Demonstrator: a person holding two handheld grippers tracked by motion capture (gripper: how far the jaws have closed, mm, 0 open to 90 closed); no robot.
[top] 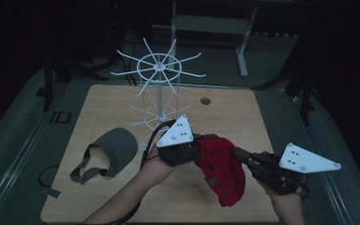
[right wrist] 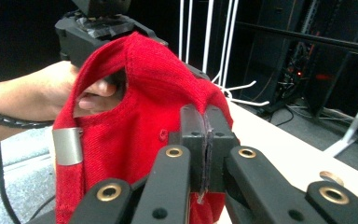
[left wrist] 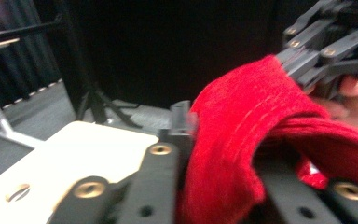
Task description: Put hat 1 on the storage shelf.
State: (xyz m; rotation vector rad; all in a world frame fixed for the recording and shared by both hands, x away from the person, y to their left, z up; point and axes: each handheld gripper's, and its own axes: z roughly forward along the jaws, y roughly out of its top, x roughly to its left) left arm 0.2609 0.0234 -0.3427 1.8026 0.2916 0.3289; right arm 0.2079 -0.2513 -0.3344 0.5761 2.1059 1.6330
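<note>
While lifted above the table [top: 122,101], red cap [top: 222,171] between both grippers (each one's jaws clamped on its cloth).

Dim, dark surroundings; left gripper view blurred up close.

I see a dim room with black walls — almost no light beyond the pale wooden table [top: 122,101]. Grey floor [top: 18,126] surrounds it. A metal desk frame [top: 215,23] stands far beyond the fingers — dark tripod legs [left wrist: 95,105] stand by the curtain.
</note>
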